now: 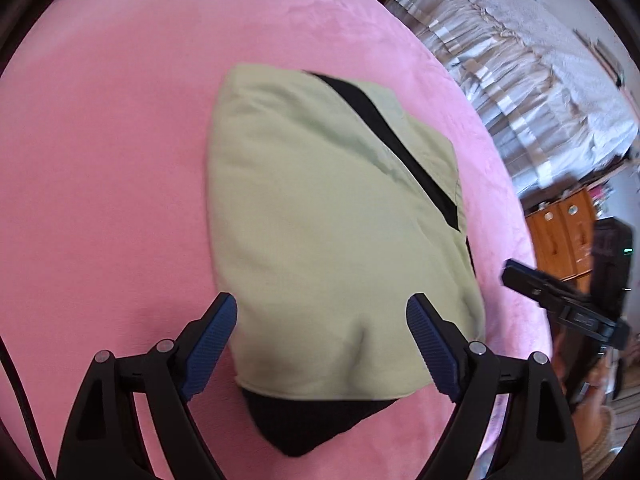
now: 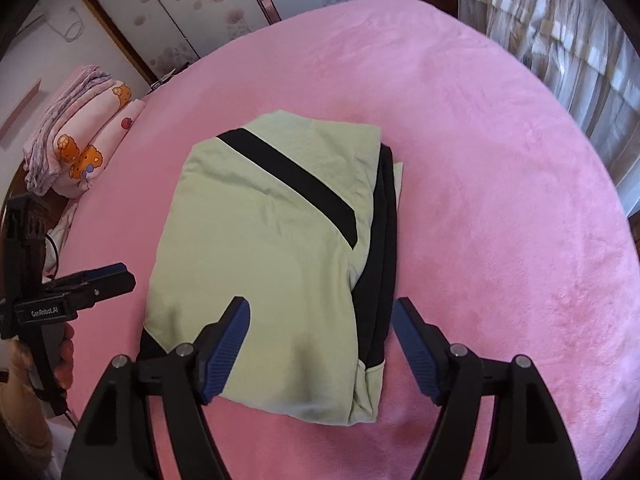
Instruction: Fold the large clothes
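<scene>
A pale green garment with a black stripe (image 1: 320,208) lies folded into a compact bundle on the pink bed cover (image 1: 100,160). It also shows in the right wrist view (image 2: 256,248), with black fabric along its right edge. My left gripper (image 1: 322,308) is open and empty, hovering above the bundle's near edge. My right gripper (image 2: 320,312) is open and empty, above the bundle's near right part. Each gripper shows in the other's view: the right one (image 1: 560,300) at the bed's right edge, the left one (image 2: 80,284) at the left.
Folded pink bedding with bear prints (image 2: 80,136) lies at the bed's far left. Pale curtains (image 2: 560,40) hang beyond the bed. A wooden cabinet (image 1: 560,232) stands past the bed's right edge. A wardrobe with flower-patterned doors (image 2: 200,8) is behind.
</scene>
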Motion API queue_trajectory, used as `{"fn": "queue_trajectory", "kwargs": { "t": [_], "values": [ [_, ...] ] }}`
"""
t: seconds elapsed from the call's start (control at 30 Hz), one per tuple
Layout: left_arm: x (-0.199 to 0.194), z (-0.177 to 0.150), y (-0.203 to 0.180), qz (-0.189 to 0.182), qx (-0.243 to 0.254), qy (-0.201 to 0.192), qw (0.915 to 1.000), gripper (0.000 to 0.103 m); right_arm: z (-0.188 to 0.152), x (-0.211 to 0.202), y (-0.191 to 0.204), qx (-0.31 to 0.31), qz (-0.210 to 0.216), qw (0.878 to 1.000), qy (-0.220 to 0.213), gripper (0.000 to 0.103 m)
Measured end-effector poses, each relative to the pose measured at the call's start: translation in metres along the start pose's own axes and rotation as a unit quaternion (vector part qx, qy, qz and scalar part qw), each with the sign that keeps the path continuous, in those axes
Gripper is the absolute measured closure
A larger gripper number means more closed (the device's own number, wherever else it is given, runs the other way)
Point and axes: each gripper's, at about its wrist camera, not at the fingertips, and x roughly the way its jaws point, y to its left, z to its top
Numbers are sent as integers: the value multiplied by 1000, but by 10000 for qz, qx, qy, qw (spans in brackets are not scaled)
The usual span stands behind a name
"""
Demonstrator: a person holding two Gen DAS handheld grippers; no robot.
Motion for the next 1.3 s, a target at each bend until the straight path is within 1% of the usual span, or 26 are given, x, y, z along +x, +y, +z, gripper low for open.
{"fn": "queue_trajectory", "kwargs": {
  "t": [0.13,0.2,0.3,0.37,0.43,0.5,0.53,0.6,0.67,0.73,0.77,0.8,0.83,0.9,0.93,0.97,1.0,1.03,1.07,1.13,1.2,1.23,1.3],
  "values": [
    [22,1,23,-359,-306,-77,9989,17,6,35,-29,368,245,9987,270,29],
    [29,2,29,-341,-259,-143,9990,16,9,48,-41,574,391,9970,327,29],
    [39,3,35,-383,-182,-141,9990,14,12,65,-54,837,813,9925,368,29],
    [47,4,42,-400,-211,-103,9989,14,15,75,-56,857,1071,9897,401,29],
    [59,5,50,-488,-274,34,9984,14,17,86,-53,802,1279,9876,439,29],
    [67,3,59,-650,-384,111,9971,14,19,95,-48,689,1504,9852,445,29],
    [71,2,62,-727,-438,110,9963,12,21,99,-43,598,1522,9855,447,29],
    [77,3,65,-844,-482,69,9952,10,23,109,-31,399,1350,9888,490,28],
    [82,3,64,-828,-447,41,9956,8,24,112,-21,272,1136,9921,448,29],
    [85,4,56,-709,-351,44,9969,6,25,112,-15,236,960,9943,403,30],
    [87,5,50,-618,-296,71,9976,6,24,110,-12,196,894,9952,358,34],
    [88,7,45,-497,-259,115,9984,5,23,109,-11,197,864,9955,331,43],
    [89,9,40,-393,-237,155,9988,5,23,108,-12,250,852,9956,309,48],
    [88,12,35,-254,-226,153,9993,4,23,105,-14,412,934,9944,279,70],
    [88,12,33,-184,-208,105,9996,5,23,104,-14,465,958,9939,279,73],
    [88,12,32,-130,-183,79,9997,6,23,103,-12,481,938,9941,272,77],
    [87,12,31,-80,-172,27,9998,11,23,101,-8,443,859,9950,253,80],
    [84,11,29,-1,-145,-5,9999,19,23,100,-3,392,790,9958,237,81],
    [81,10,28,78,-107,-36,9999,23,23,97,3,318,724,9966,211,84],
    [71,9,24,191,1,-146,9997,46,24,91,17,168,613,9979,129,86],
    [59,11,13,263,160,-241,9992,59,24,81,35,-71,478,9988,-2,88],
    [52,10,8,333,232,-292,9987,62,24,76,44,-169,386,9991,-57,88],
    [43,12,-3,448,319,-360,9978,64,23,66,63,-354,172,9991,-155,90]
  ]
}}
